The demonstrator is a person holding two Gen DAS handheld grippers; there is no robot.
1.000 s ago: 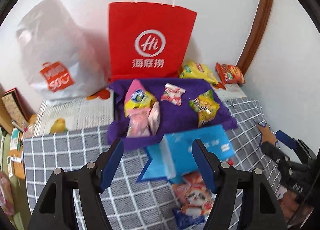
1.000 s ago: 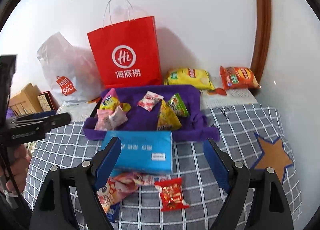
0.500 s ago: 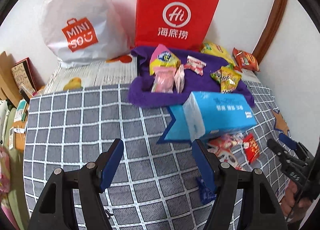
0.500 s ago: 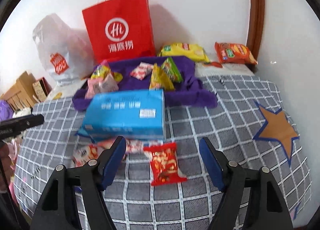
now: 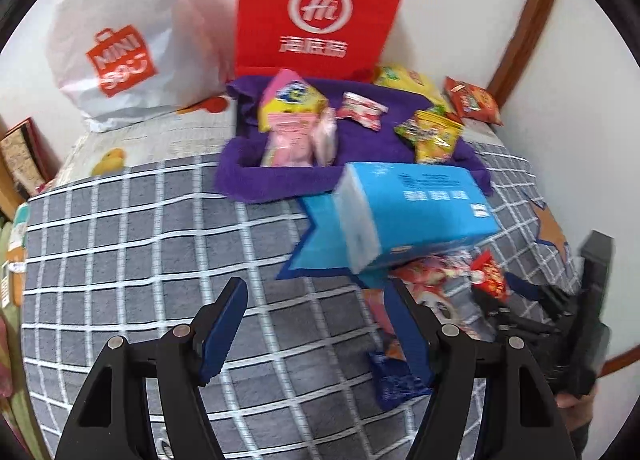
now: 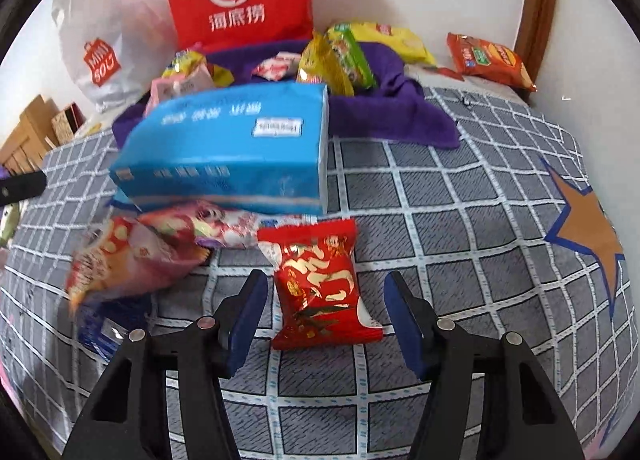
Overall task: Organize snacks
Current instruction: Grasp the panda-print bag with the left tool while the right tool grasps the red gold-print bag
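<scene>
Closing right gripper (image 6: 322,310) straddles crinkly red foil snack packet (image 6: 322,286) on checked quilt (image 6: 460,228).

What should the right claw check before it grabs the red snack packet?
1. Red snack packet sits between the right claw's fingers: ok.
2. Right claw's jaws are closing but not yet pressing the packet: ok.
3. Packet lies clear of the blue tissue box: ok.
4. Pink snack bag stays outside the fingers: ok.
5. Left claw is open, empty and out of the way: ok.
6. Room left in the purple tray: cannot tell.
</scene>
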